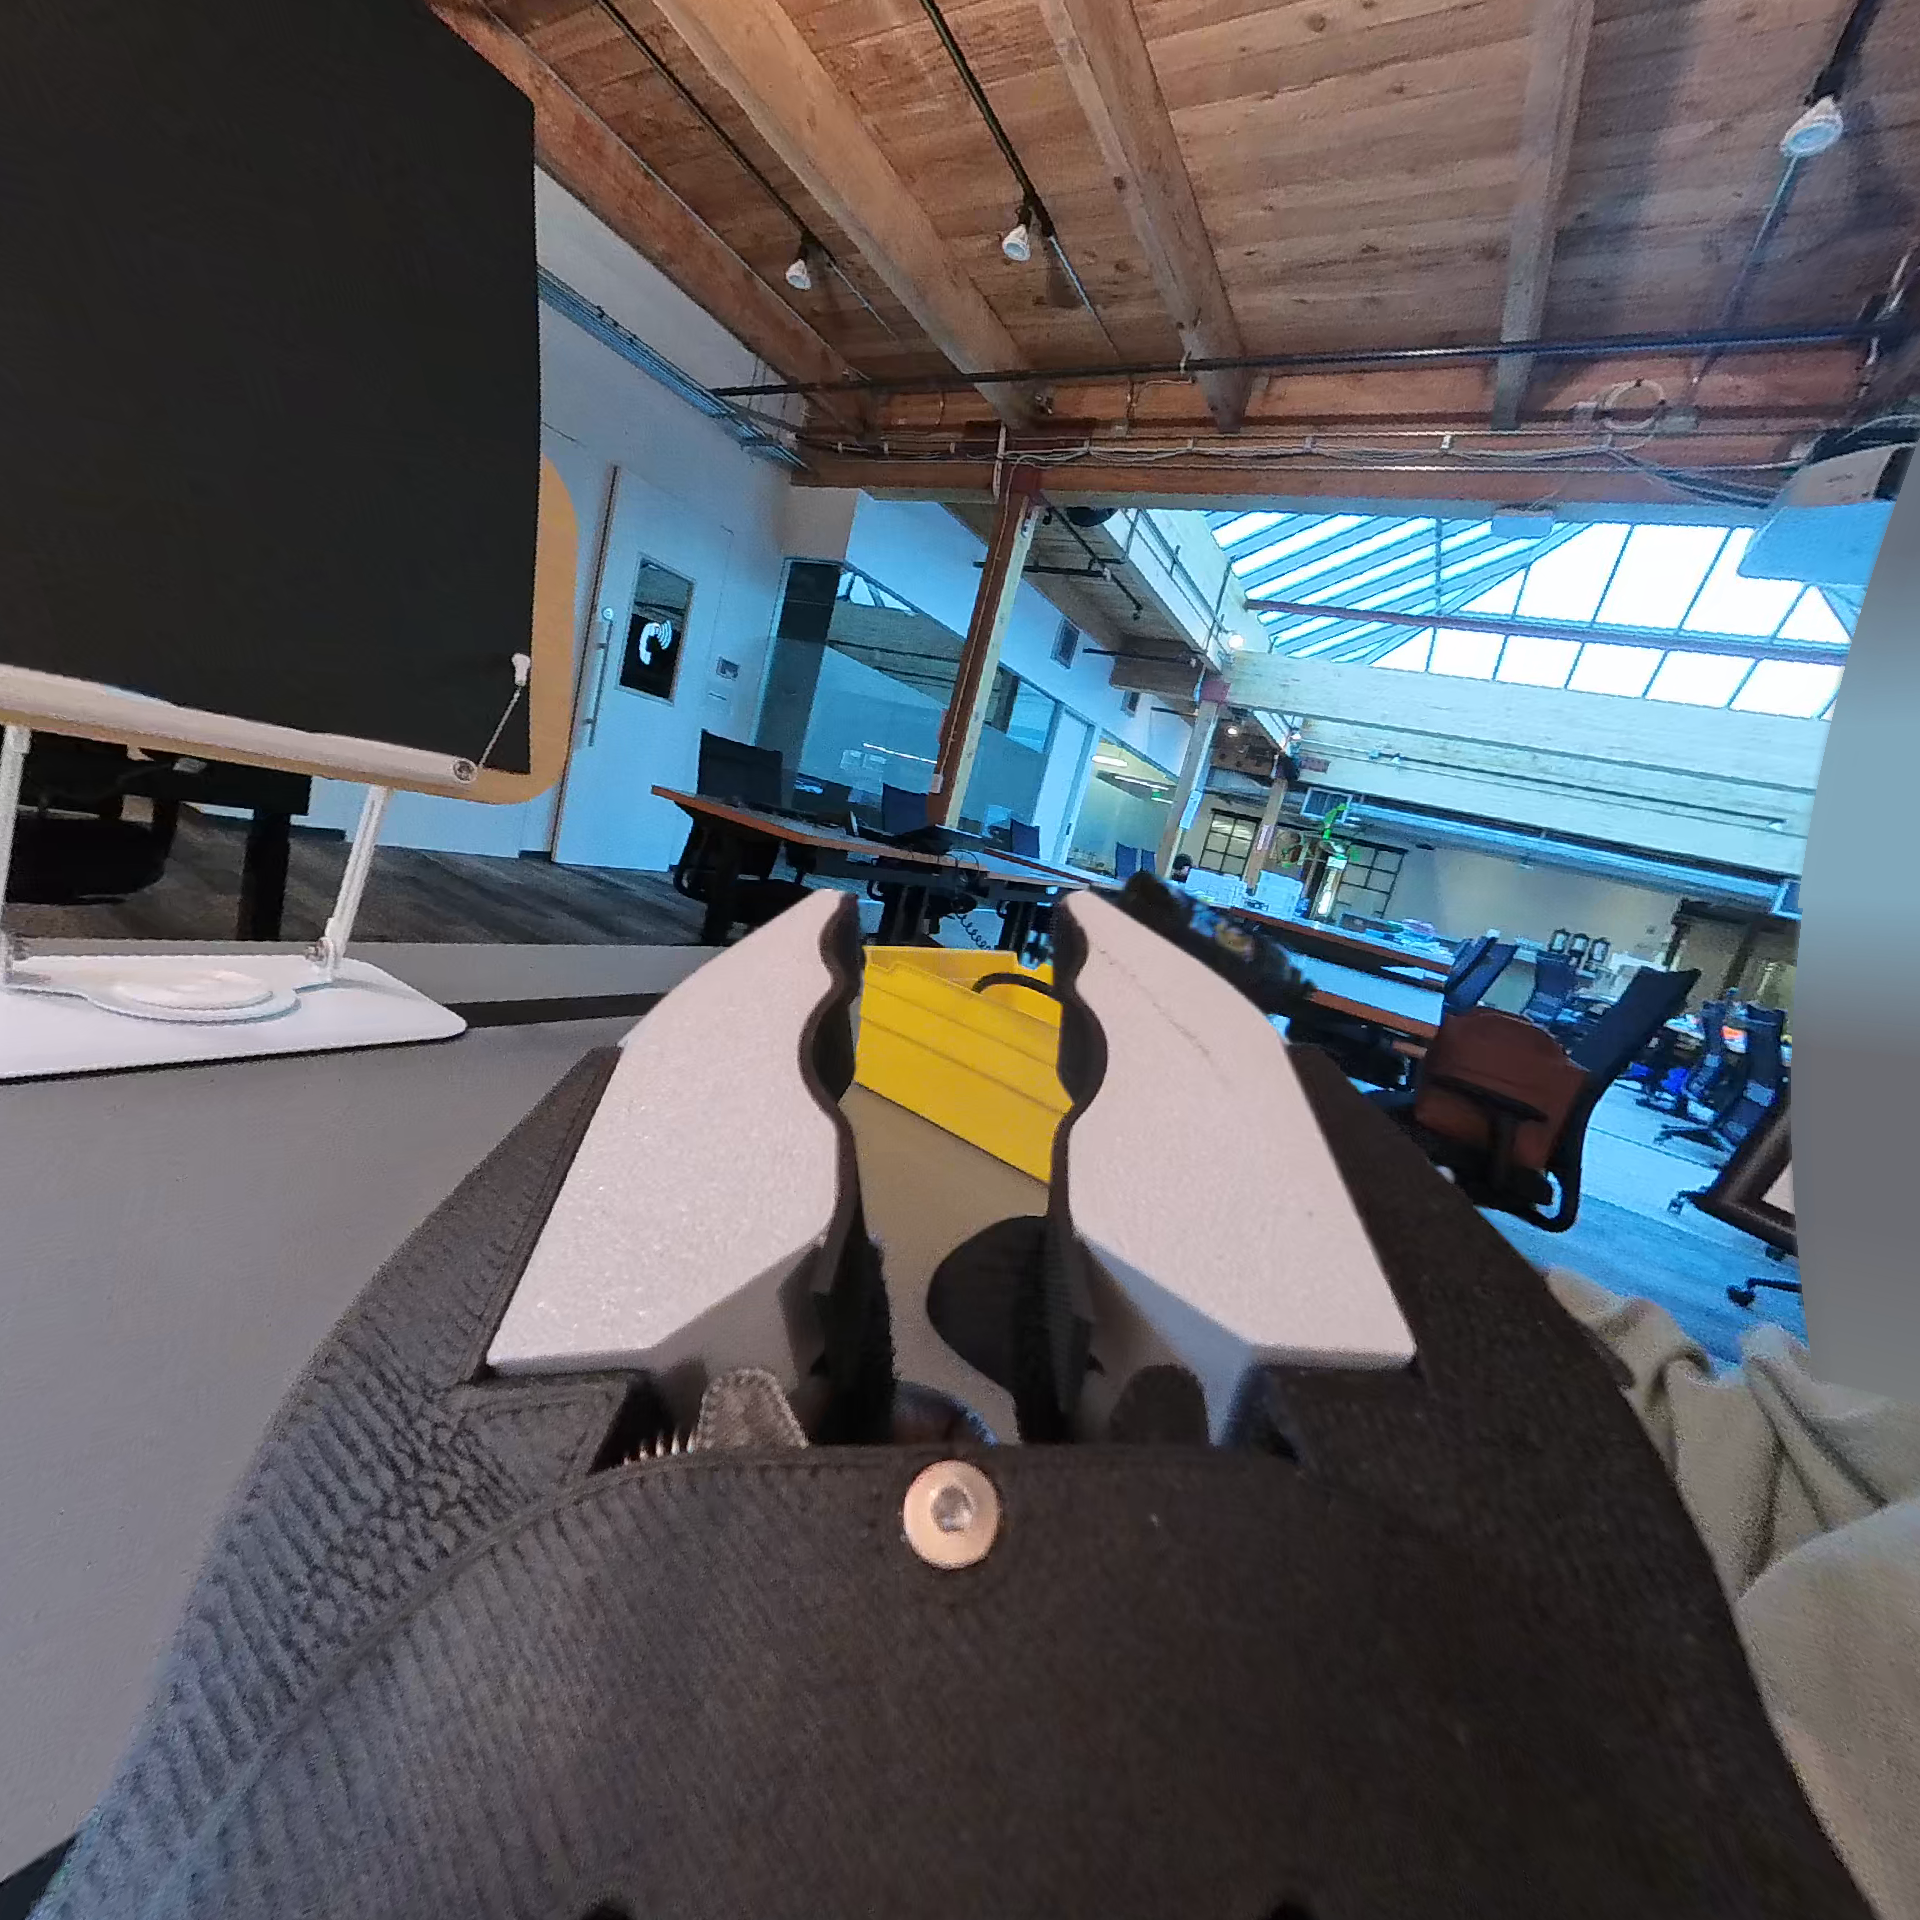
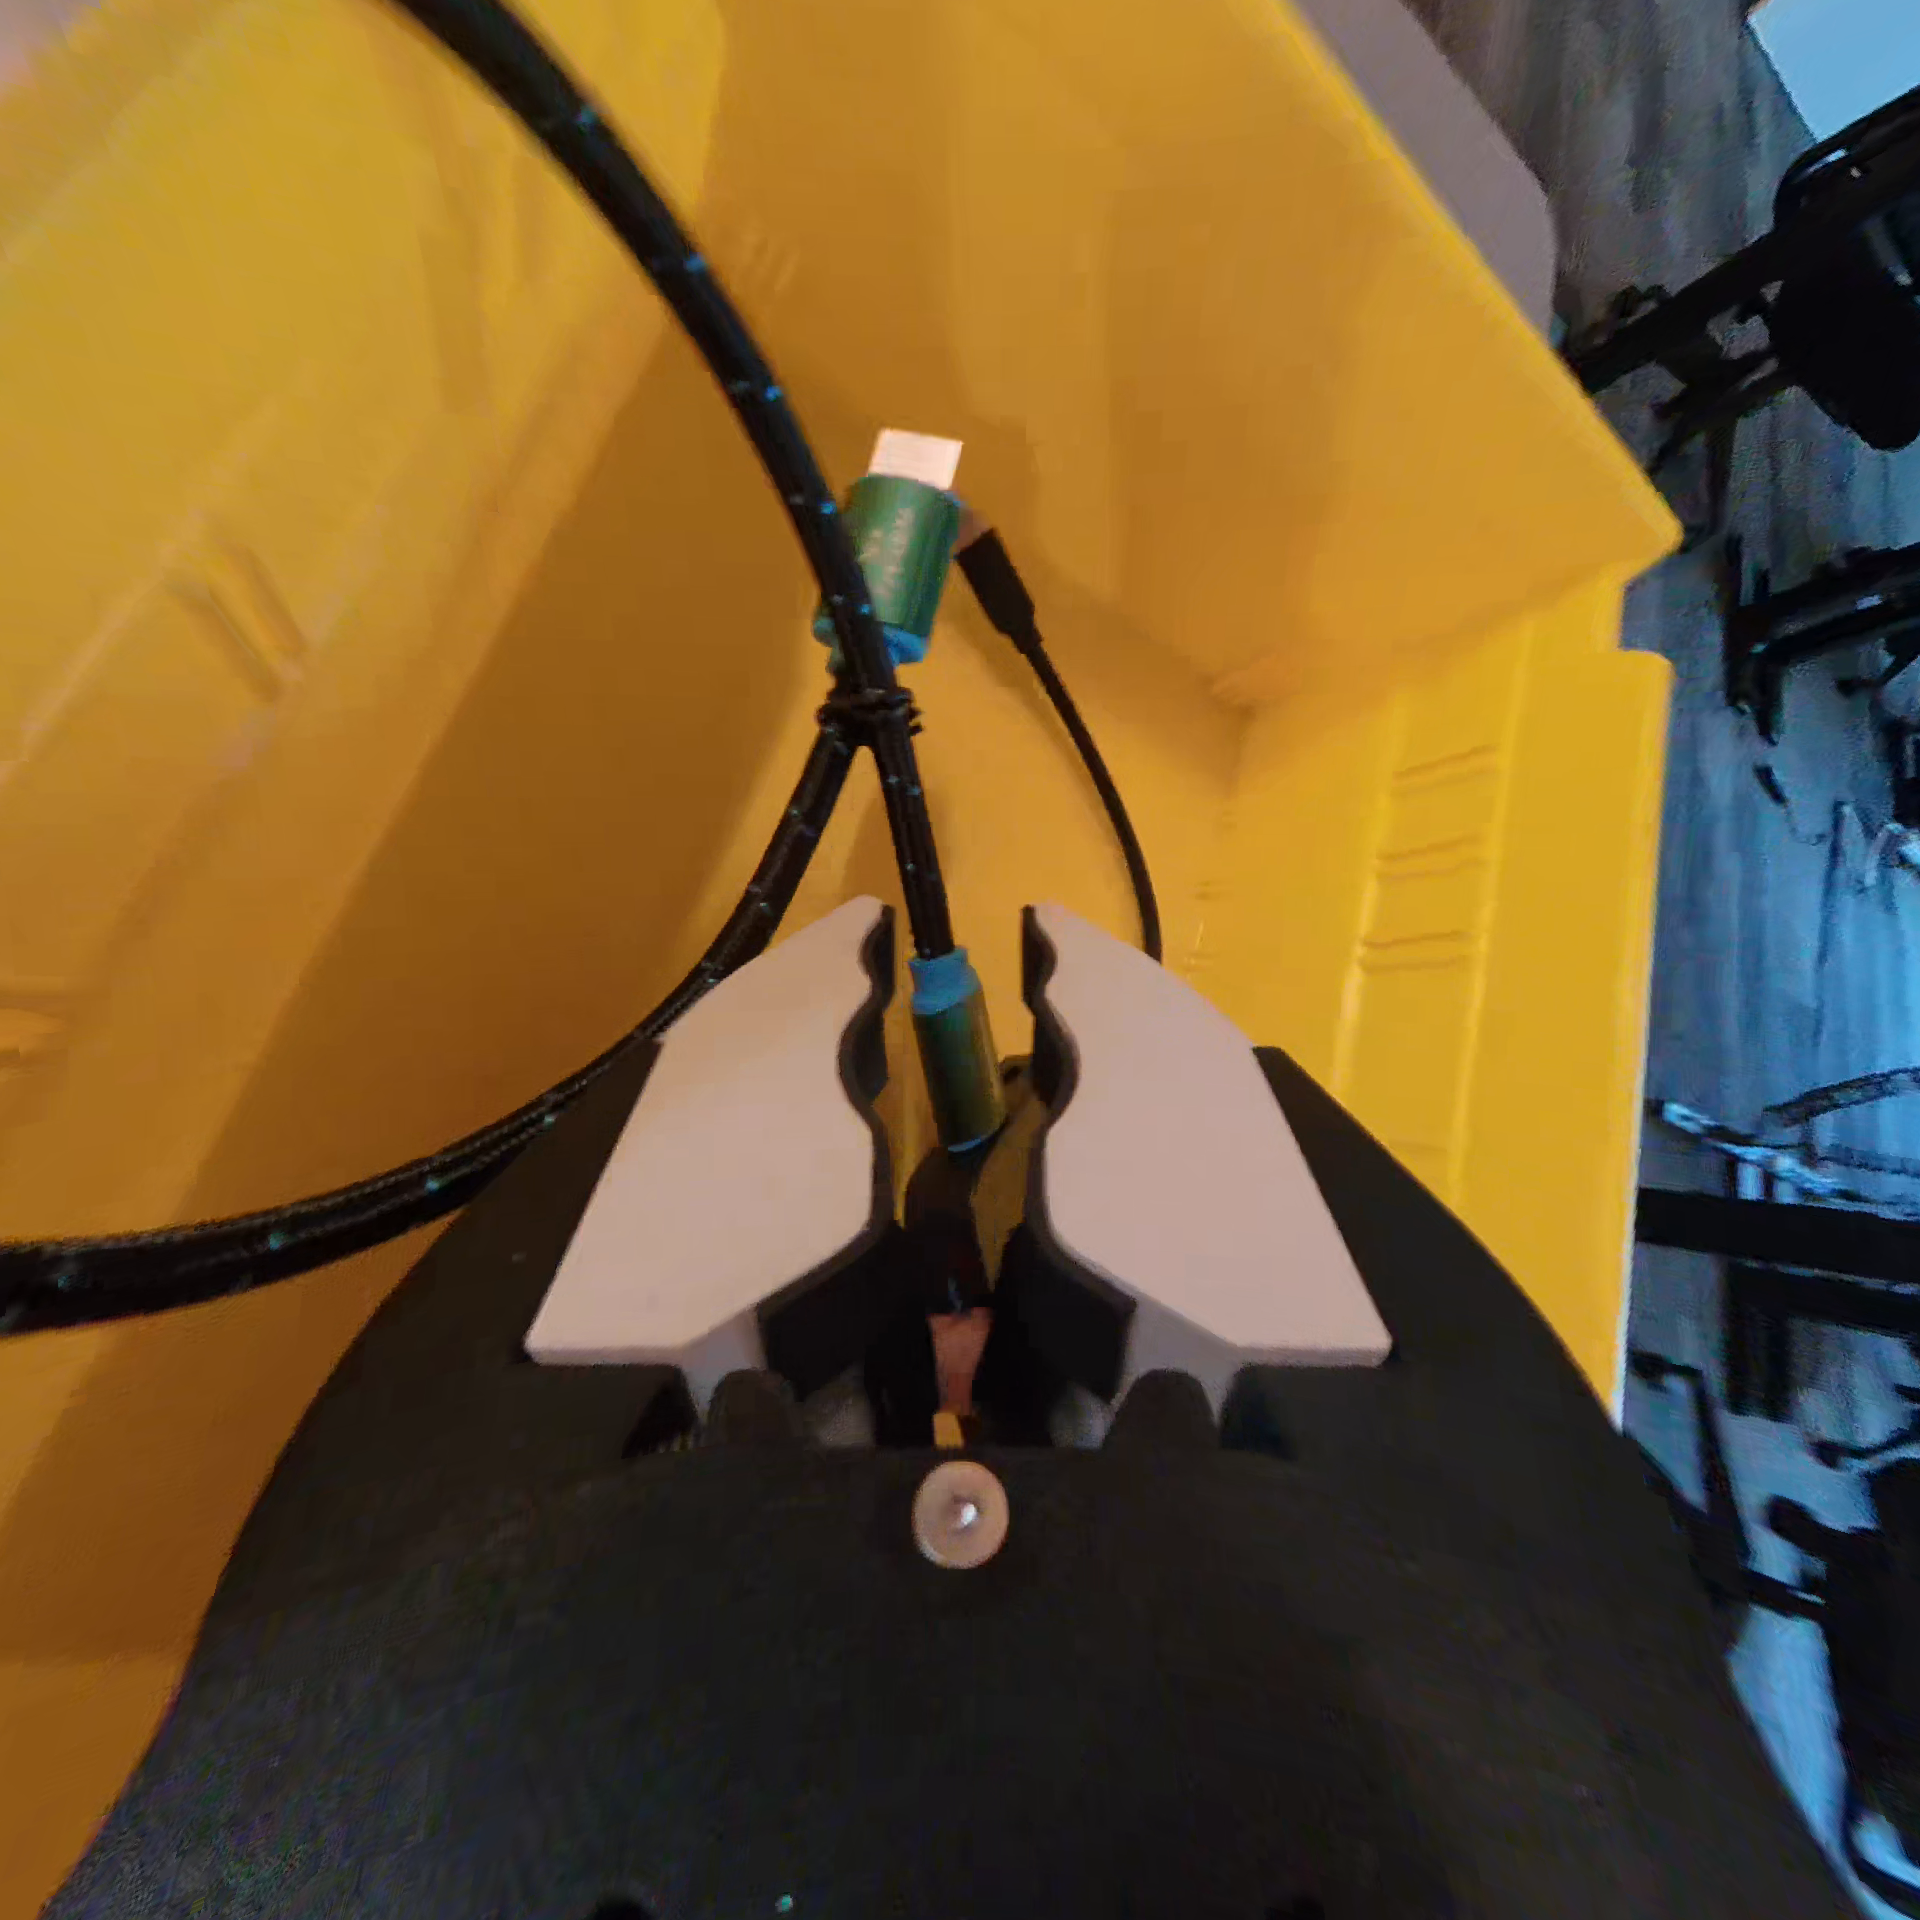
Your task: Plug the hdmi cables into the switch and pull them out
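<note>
In the right wrist view my right gripper (image 2: 956, 935) is inside a yellow bin (image 2: 1195, 343). Its fingers stand close on either side of a green HDMI plug (image 2: 956, 1060), whose lower end meets a dark part that I cannot make out deep between the jaws. The plug's black braided cable (image 2: 904, 821) runs up to a tie (image 2: 868, 717) that binds it to a second braided cable (image 2: 623, 208). A second green plug (image 2: 899, 551) with a bare metal tip lies free beyond. My left gripper (image 1: 961, 925) is open and empty, low over the grey table (image 1: 260, 1195).
A thin black cable (image 2: 1081, 748) with a small connector lies in the bin beside the plugs. In the left wrist view the yellow bin (image 1: 956, 1039) stands just ahead between the fingers. A black panel on a white stand (image 1: 208, 997) is at the left. A sleeve (image 1: 1766, 1507) shows at the right. One gripper's finger ends stand about 45 cm off the other's.
</note>
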Demonstrator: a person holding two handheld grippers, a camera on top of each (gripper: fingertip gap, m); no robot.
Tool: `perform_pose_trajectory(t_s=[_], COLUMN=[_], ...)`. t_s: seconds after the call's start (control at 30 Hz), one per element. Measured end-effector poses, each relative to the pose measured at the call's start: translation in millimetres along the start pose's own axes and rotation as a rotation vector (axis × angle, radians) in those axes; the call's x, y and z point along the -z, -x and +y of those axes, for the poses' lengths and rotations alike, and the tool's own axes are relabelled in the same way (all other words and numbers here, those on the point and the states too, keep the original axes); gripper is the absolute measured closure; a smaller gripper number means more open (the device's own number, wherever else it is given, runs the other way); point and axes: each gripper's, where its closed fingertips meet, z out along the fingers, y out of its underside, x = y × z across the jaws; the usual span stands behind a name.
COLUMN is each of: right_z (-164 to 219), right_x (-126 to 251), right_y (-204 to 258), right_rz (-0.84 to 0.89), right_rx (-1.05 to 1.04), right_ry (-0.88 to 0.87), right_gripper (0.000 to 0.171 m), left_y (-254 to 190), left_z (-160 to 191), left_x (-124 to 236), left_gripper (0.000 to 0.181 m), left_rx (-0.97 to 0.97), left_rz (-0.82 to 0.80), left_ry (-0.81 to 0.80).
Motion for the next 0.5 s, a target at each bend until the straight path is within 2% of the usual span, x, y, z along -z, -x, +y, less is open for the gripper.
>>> perform_pose_trajectory(t_s=[0.07, 0.13, 0.23, 0.3, 0.37, 0.43, 0.5], right_z=[-5, -12, -33, -56, -75, -66, -37], right_x=[14, 35, 82, 136, 219, 303, 364], right_y=[-6, -14, -21, -22, -21, -24, -21], right_rz=[-0.018, -0.012, 0.012, 0.004, -0.111, -0.230, -0.219], right_rx=[-0.082, -0.160, -0.255, -0.373, -0.571, -0.776, -0.832], right_ry=[-0.077, -0.183, -0.476, -0.804, -1.235, -1.658, -1.982], right_gripper=[0.130, 0.122, 0.112, 0.106, 0.106, 0.121, 0.135], left_y=[1, 1, 3, 3, 3, 2, 2], left_z=[-1, -2, -4, -5, -8, -12, -17], left_x=[1, 3, 5, 7, 8, 7, 7], left_gripper=[0.146, 0.146, 0.146, 0.146, 0.147, 0.147, 0.147], left_rx=[-0.020, -0.040, -0.065, -0.076, -0.093, -0.112, -0.129], left_rz=[-0.008, -0.018, -0.033, -0.039, -0.041, -0.039, -0.041], left_ry=[0.002, 0.004, 0.002, -0.003, -0.011, -0.017, -0.014])
